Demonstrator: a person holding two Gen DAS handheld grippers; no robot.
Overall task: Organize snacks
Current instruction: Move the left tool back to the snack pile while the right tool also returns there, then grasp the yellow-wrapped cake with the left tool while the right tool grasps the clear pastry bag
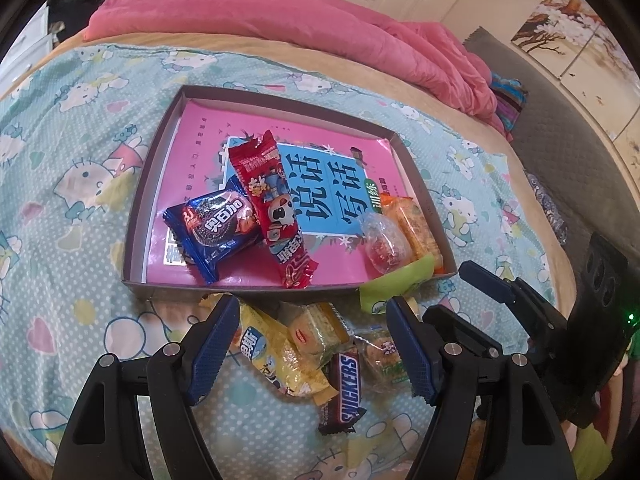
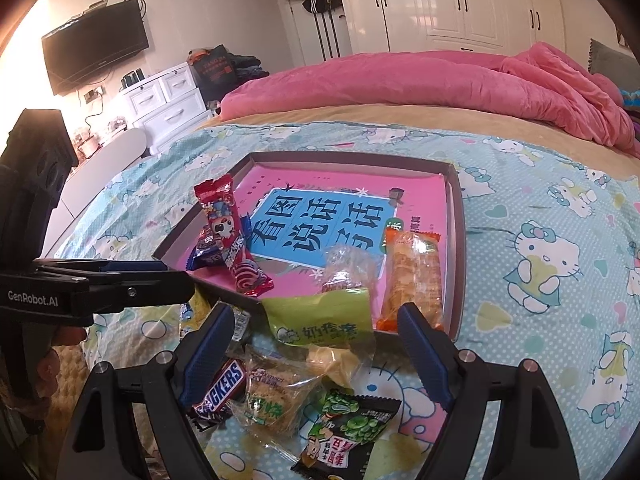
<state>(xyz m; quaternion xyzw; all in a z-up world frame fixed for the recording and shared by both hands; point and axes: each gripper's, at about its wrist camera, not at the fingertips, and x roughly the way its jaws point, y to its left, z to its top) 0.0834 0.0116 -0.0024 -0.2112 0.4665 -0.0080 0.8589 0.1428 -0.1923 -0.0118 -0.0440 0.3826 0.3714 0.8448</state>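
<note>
Pink book cover lines the bottom of the shallow cardboard tray sitting on the bed, and a few snacks are already in it: a blue cookie pack and a long red wrapper by the tray's left side, a clear-wrapped candy and an orange cracker pack in its near right corner. A light green packet is draped over the tray's near wall, half in, half out.

The rest of the pile lies on the cartoon-cat sheet just in front of the tray. The left gripper hangs over it with its jaws wide apart and nothing pinched; a yellow bag, a small square cracker pack and a Snickers bar lie between its fingers. The right gripper is also spread wide and holding nothing, with a clear pack of brownish biscuit and a black-and-green pea bag under it, the green packet just past its tips.
</note>
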